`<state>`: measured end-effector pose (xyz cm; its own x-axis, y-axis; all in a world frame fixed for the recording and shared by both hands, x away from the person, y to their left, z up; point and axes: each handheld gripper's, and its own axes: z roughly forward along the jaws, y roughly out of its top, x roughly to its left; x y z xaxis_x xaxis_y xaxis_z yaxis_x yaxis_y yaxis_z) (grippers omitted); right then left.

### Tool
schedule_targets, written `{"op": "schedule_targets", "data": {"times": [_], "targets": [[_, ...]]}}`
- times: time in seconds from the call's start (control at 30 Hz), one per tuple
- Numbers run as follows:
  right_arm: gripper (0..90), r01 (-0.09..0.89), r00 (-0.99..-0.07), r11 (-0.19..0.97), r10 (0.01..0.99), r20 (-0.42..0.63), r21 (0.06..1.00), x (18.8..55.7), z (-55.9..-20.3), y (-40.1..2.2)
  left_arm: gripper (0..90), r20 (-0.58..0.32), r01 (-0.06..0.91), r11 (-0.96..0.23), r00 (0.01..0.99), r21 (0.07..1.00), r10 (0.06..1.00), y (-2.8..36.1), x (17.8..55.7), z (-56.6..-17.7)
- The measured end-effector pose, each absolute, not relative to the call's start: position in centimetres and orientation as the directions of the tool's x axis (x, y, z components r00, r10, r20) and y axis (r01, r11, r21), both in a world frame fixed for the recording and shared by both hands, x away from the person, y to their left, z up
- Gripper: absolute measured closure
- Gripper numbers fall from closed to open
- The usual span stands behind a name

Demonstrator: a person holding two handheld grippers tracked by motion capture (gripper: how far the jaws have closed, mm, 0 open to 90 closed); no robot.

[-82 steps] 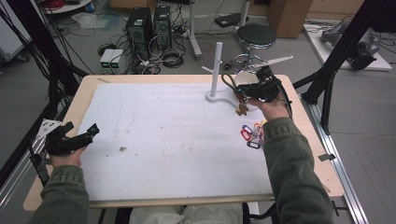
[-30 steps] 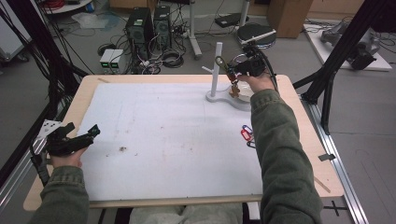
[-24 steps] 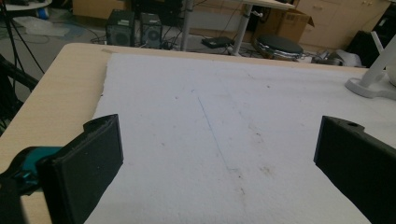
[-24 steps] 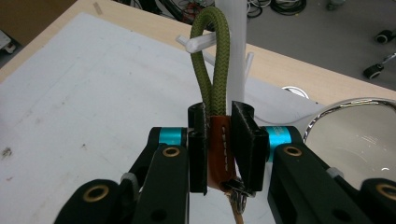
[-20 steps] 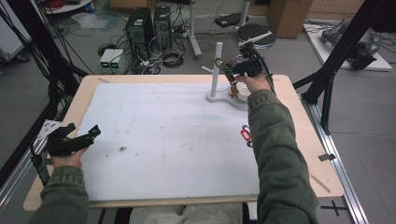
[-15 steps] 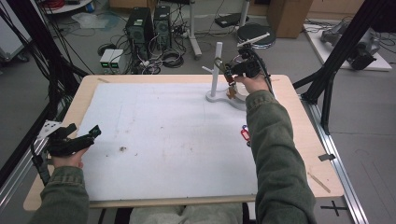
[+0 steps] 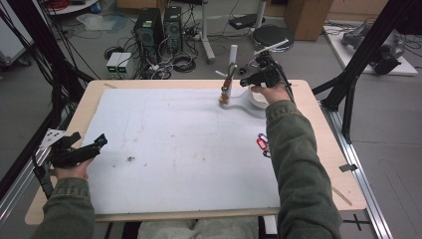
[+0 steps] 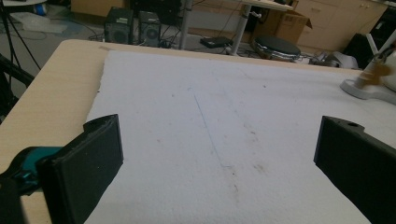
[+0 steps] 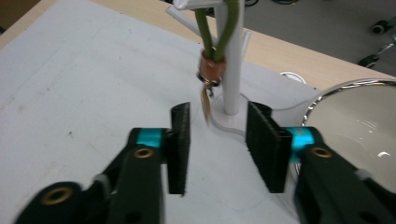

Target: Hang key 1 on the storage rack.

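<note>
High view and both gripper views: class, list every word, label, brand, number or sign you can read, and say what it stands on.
No text can be read in any view.
Computer towers on the floor: any badges too small to read.
Red key tag on the table: no legible writing.
Cardboard box: no print can be made out.

Grey floor [image 7: 388, 124], computer towers [image 7: 159, 27], round stool [image 7: 271, 36], tangled cables [image 7: 174, 62].
</note>
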<state>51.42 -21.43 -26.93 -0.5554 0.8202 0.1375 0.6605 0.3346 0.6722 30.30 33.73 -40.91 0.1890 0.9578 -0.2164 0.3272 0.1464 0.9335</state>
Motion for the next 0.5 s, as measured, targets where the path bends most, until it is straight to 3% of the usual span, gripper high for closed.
{"op": "schedule_targets", "data": {"times": [0.33, 0.5], "targets": [[0.7, 0.708, -0.471, 0.320, 0.879, 0.082, 0.630, 50.3, -26.5, -21.4, 1.8, -0.214, 0.321, 0.149, 0.180, 0.935, 0.960, 33.7, 30.4, -40.9], [0.7, 0.712, -0.487, 0.354, 0.871, 0.064, 0.606, 49.6, -26.3, -21.2, 1.7, -0.213, 0.320, 0.148, 0.177, 0.936, 0.961, 33.7, 30.3, -40.9]]}}
